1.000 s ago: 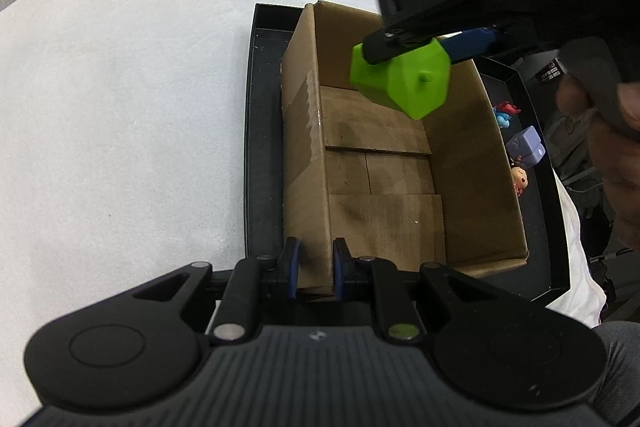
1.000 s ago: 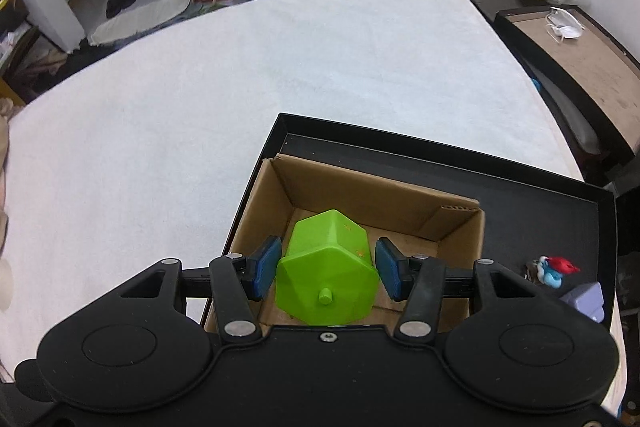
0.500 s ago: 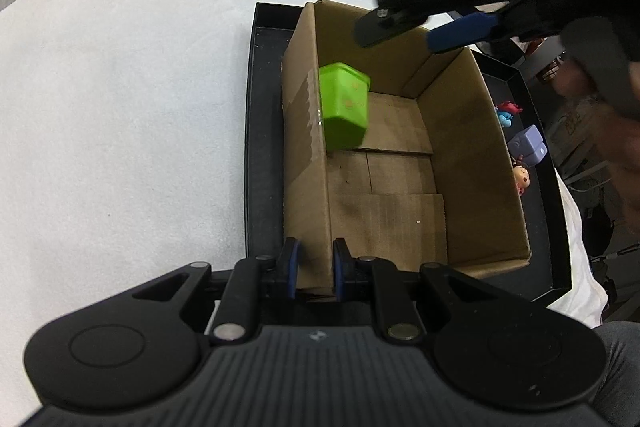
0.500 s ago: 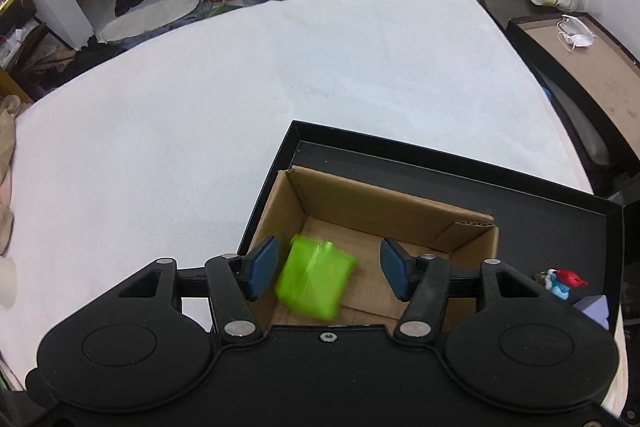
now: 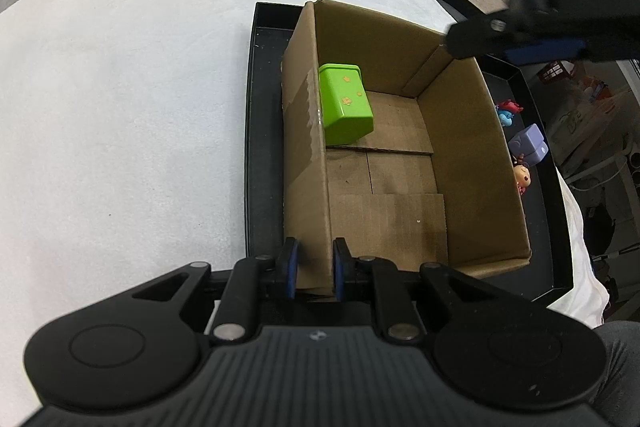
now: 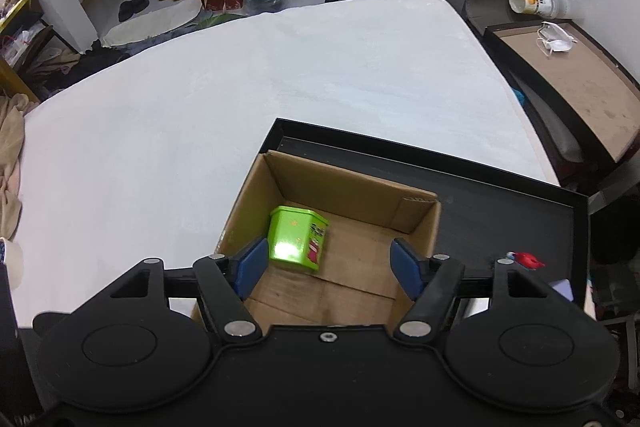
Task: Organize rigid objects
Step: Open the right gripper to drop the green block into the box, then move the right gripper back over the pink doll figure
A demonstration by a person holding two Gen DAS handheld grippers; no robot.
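Observation:
A green plastic container [image 5: 346, 104] lies on its side inside the open cardboard box [image 5: 472, 147], against the box's left wall; it also shows in the right wrist view [image 6: 297, 239]. My left gripper [image 5: 314, 271] is shut on the near-left corner of the cardboard box wall. My right gripper [image 6: 328, 267] is open and empty, held above the box [image 6: 352, 187]; it shows at the upper right in the left wrist view [image 5: 552, 39].
The box stands in a black tray [image 5: 264, 131] on a white bed [image 5: 120, 107]. Small toys lie in the tray to the box's right: a blue-red figure [image 5: 507, 113], a lilac block [image 5: 529, 145], a pink figure [image 5: 522, 177]. A dark side table [image 6: 568, 75] stands at right.
My right gripper opened and let go of the green container, which dropped into the box and came to rest on its side. The right gripper then rose and drew back to the right.

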